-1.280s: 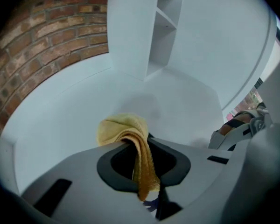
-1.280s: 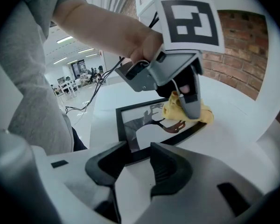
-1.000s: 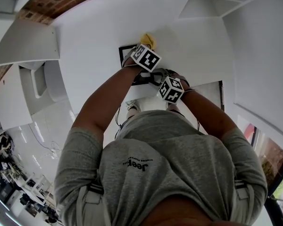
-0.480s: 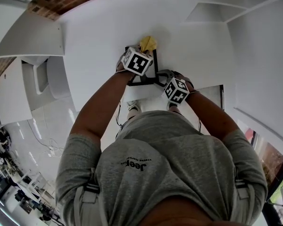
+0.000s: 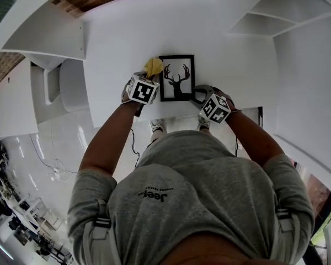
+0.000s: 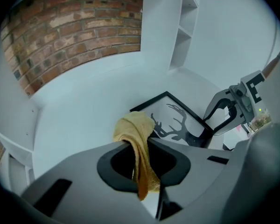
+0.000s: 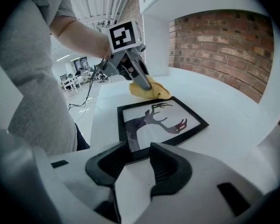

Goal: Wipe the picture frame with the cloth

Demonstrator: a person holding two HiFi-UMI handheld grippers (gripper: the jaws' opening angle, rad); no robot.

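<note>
Here, seen from above, the picture frame (image 5: 177, 78) lies flat on the white table (image 5: 116, 48). Its print is a black antlered stag's head on a white ground.

The left gripper (image 5: 149, 76) is clamped on the yellow cloth (image 5: 153, 66). In the left gripper view the cloth passes between the closed jaws. One bunched end rises ahead of them, and a narrow tail hangs back toward the camera. The bunched end sits at the frame's left border, by its far corner. Whether it presses on the border or only on the table beside it cannot be told, because the gripper's marker cube (image 5: 142, 89) and the cloth itself cover the contact.

The right gripper (image 7: 139, 157) has its jaws a little apart, with nothing pinched between them. They stand over the frame's near right corner. The black border shows in the gap, but the corner proper is hidden behind one jaw, so contact with the frame cannot be confirmed.

The person's grey shirt (image 5: 187, 197) fills the lower half of the head view and cuts off the table's near edge. Both forearms reach out from it to the grippers. A brick wall (image 6: 74, 31) and white shelving (image 6: 184, 27) stand behind the table. The room beyond the person, in the right gripper view, is too small and bright to make out.
</note>
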